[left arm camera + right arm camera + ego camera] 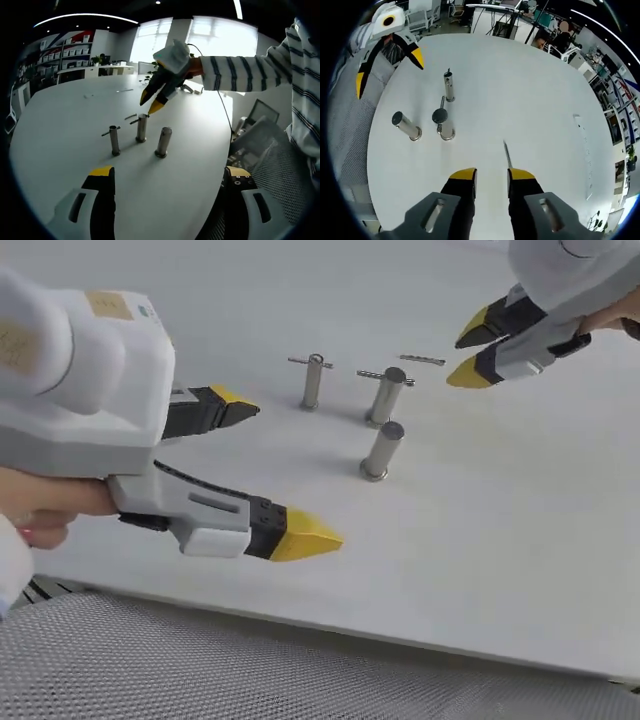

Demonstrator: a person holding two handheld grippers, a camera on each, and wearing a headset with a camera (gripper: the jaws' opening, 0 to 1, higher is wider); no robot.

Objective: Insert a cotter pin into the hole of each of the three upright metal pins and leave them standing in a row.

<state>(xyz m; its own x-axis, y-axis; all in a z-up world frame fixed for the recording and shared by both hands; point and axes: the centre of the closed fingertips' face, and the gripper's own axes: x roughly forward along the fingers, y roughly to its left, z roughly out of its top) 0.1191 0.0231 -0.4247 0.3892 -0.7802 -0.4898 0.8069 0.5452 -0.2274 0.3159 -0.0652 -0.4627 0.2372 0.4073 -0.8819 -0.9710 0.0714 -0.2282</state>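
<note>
Three smooth, round steel pins stood upright on the matte white worktop [520,540]. The far-left pin [313,380] and the far-right pin [385,395] each carried a thin wire cotter pin crosswise near the top. The near pin [380,450], at 6 o'clock from the far-right one, had a bare, flat cap. A loose cotter pin [422,360] lay flat at 1 o'clock from the group.

The right tool [466,355], yellow-tipped, was narrowly spread and empty, and the loose cotter pin lay just ahead of its tips; contact could not be told. The left tool [275,470], at 8 o'clock, was spread wide and touched nothing. Its tan label [113,305] was unreadable.
</note>
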